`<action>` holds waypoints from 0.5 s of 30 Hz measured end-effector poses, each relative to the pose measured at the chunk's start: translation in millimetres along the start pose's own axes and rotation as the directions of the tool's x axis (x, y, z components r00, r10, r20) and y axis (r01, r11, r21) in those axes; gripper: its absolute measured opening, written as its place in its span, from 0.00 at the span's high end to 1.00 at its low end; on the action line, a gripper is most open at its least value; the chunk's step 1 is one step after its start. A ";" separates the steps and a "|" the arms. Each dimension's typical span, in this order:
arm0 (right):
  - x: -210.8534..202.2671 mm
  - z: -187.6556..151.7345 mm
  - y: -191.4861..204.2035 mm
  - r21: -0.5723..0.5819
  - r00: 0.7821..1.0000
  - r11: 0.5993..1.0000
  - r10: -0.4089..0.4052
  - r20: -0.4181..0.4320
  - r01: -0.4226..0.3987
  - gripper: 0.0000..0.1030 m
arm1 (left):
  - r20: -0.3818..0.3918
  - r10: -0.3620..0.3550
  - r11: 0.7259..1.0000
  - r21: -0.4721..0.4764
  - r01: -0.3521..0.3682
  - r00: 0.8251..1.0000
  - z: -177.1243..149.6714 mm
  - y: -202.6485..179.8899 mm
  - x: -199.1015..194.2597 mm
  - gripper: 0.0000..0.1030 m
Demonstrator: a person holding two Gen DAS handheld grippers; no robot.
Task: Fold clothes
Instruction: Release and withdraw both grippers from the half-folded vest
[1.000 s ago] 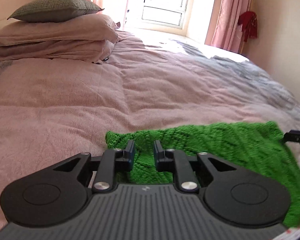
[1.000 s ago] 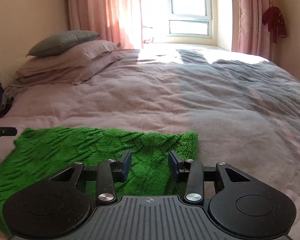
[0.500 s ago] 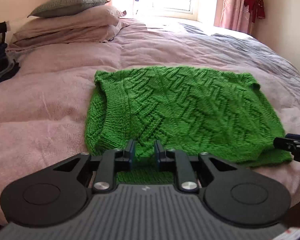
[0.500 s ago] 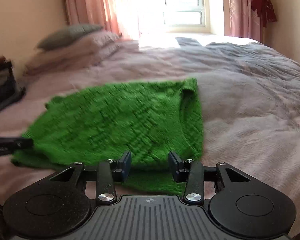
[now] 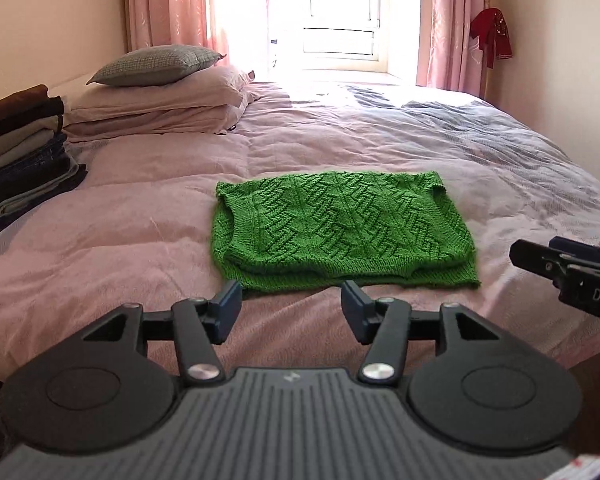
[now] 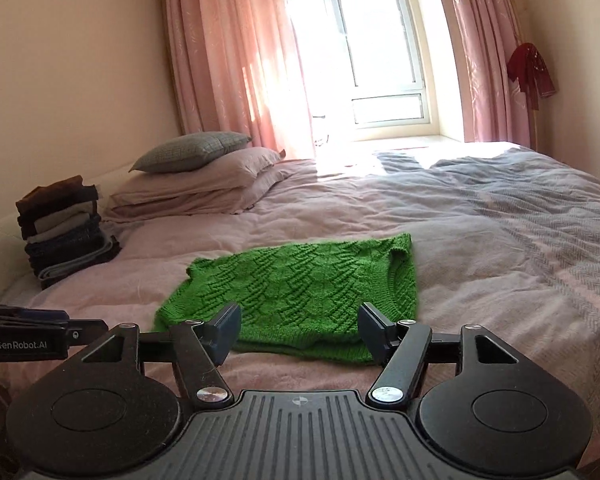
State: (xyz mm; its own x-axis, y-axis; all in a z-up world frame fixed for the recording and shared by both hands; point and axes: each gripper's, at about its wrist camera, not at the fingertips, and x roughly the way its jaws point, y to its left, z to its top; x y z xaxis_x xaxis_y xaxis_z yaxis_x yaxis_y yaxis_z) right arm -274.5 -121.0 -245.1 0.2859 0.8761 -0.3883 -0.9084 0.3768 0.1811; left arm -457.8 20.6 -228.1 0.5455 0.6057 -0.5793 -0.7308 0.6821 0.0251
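My left tool and right tool both opening, nothing between their jaws, folded green cable-knit sweater flat on the pink quilted bed just ahead, stack of folded dark clothes and pillows far left, path unobstructed.

This is a bedroom in a home. A wide bed with a pinkish-mauve quilt fills the room, with stacked pillows at its head and a grey cushion on top. Pink curtains frame a sunlit window. A pile of folded clothes sits on the bed's edge, and a red garment hangs by the wall.
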 end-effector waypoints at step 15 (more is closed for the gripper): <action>49.6 11.0 -21.5 0.017 0.993 0.997 -0.076 -0.094 0.078 0.38 | -0.080 -0.031 0.998 0.047 0.035 0.996 21.7 -10.5 55.6 0.44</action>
State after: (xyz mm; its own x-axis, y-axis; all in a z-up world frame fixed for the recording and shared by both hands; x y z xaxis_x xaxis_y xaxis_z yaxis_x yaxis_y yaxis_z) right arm -237.4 -82.3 -258.4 0.3244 0.8126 -0.4842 -0.8781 0.4490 0.1651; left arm -410.9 56.0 -242.8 0.5333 0.5497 -0.6430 -0.6912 0.7214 0.0434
